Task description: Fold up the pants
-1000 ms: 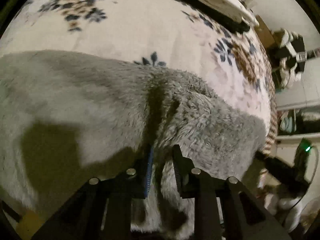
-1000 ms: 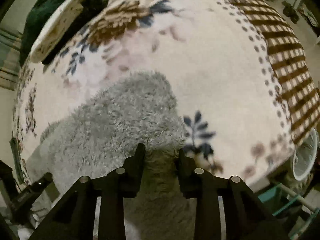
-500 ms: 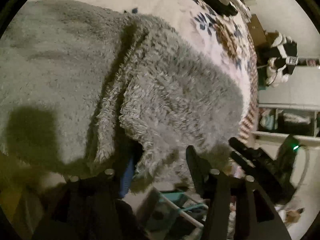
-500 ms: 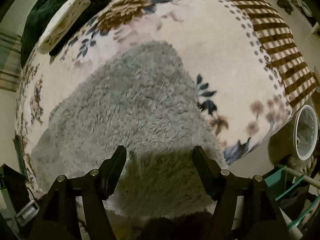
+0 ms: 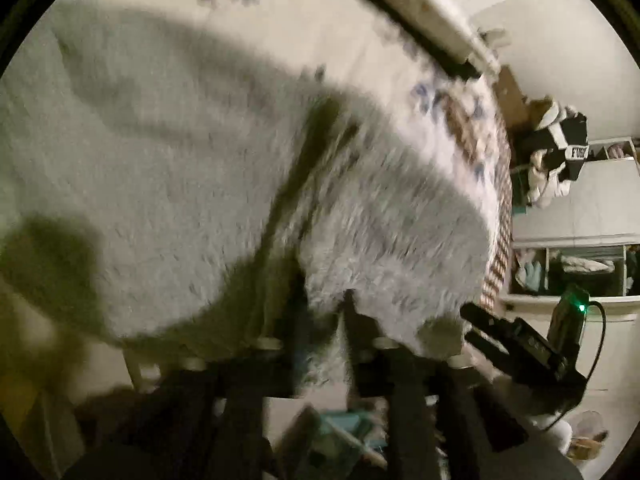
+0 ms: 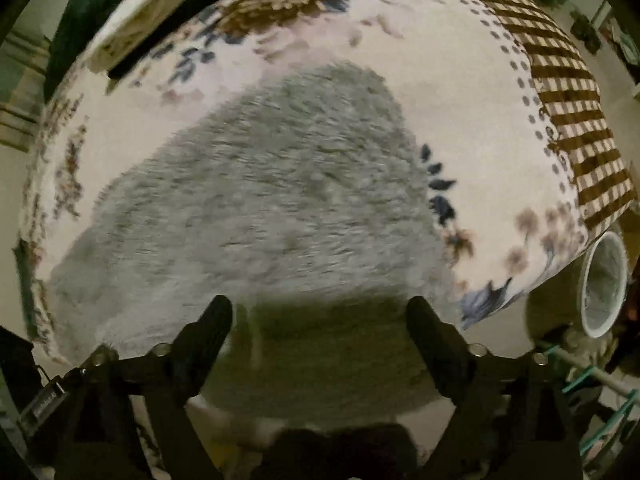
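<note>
Grey fluffy pants (image 6: 260,208) lie spread on a bed covered by a pale blanket (image 6: 460,80) printed with brown and blue flowers and edged with a brown checked border.

In the right wrist view the pants fill the middle of the picture, running from about 12 o'clock down to the near edge of the bed at 6 o'clock. The right claw (image 6: 320,320) hangs above that near edge, pointing steeply down. Its jaws have just been opening and now stand wide apart. The fabric lies below the gap between them, and neither finger presses on it. A white bucket (image 6: 602,288) stands off the bed at 4 o'clock, and a pale flat cushion (image 6: 148,12) rests on the blanket at 11 o'clock.

The left wrist view is blurred. Here the pants (image 5: 200,168) spread from 9 o'clock across the middle, with a dark crease running down the centre where one layer lies over another. The blanket (image 5: 320,32) shows beyond them at 12 o'clock. The left claw (image 5: 320,316) sits at 6 o'clock at the near hem. Its jaws have just been opening and stand a little apart. A tuft of the grey fabric hangs down between the two fingers, but the blur hides whether either finger touches it. At 4 o'clock the black body of the right claw (image 5: 516,344) shows, with a small green light behind it.
</note>
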### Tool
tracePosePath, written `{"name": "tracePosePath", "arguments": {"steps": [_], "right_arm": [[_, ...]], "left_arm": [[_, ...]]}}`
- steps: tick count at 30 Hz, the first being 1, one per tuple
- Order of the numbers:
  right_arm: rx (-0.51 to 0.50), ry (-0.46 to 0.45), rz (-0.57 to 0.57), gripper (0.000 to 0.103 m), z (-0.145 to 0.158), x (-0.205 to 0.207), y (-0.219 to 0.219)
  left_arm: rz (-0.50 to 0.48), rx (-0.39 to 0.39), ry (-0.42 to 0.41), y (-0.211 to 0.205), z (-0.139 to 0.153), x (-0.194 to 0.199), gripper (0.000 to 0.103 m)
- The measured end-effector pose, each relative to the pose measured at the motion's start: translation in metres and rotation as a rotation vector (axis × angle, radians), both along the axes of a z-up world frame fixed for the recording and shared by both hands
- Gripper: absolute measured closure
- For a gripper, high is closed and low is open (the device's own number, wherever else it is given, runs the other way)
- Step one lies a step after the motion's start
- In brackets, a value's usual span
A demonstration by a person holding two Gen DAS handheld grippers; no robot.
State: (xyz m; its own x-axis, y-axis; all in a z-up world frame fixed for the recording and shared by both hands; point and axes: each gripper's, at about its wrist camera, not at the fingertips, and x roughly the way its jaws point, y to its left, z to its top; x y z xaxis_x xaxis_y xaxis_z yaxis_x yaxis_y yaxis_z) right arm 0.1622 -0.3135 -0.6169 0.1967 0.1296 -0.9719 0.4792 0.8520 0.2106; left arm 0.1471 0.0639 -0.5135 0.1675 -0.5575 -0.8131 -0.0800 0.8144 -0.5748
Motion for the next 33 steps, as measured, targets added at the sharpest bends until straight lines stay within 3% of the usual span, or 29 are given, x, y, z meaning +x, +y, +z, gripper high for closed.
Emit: {"name": "tracePosePath", "arguments": {"steps": [1,2,5,8,11,13,18,25,27,28,29,33], "right_arm": [[0.008,-0.018,-0.007,0.011,0.007,0.000,0.005],[0.016,-0.030,-0.012,0.010,0.012,0.001,0.009],[0.068,-0.049,-0.017,0.008,0.025,0.004,0.025],[0.079,-0.059,0.036,0.008,0.037,0.016,0.050],[0.049,-0.066,0.110,0.008,0.043,0.030,0.074],[0.047,-0.060,0.132,0.008,0.041,0.038,0.087],[0.054,-0.045,0.159,0.008,0.028,0.057,0.110],[0.027,-0.018,0.167,0.008,0.010,0.068,0.114],[0.028,-0.017,0.159,0.008,0.007,0.068,0.111],[0.026,-0.017,0.154,0.008,0.007,0.067,0.108],[0.025,-0.019,0.152,0.008,0.007,0.067,0.106],[0.024,-0.035,0.129,0.008,0.009,0.061,0.089]], "left_arm": [[0.017,-0.010,-0.021,0.003,0.005,0.000,0.027],[0.047,-0.032,-0.044,0.010,0.012,-0.001,0.009],[0.220,-0.054,-0.110,0.055,0.031,-0.008,0.008],[0.383,0.017,-0.149,0.108,0.031,-0.017,0.008],[0.559,0.078,-0.109,0.169,0.005,-0.025,0.008],[0.653,0.072,-0.077,0.207,-0.023,-0.025,0.008],[0.708,0.053,-0.028,0.251,-0.079,-0.008,0.008],[0.666,0.095,-0.160,0.240,-0.076,0.016,0.008],[0.660,0.088,-0.199,0.239,-0.075,0.022,0.018],[0.659,0.084,-0.216,0.238,-0.073,0.024,0.056],[0.649,0.084,-0.218,0.235,-0.071,0.029,0.073],[0.594,0.087,-0.312,0.217,-0.033,0.034,0.076]]}}
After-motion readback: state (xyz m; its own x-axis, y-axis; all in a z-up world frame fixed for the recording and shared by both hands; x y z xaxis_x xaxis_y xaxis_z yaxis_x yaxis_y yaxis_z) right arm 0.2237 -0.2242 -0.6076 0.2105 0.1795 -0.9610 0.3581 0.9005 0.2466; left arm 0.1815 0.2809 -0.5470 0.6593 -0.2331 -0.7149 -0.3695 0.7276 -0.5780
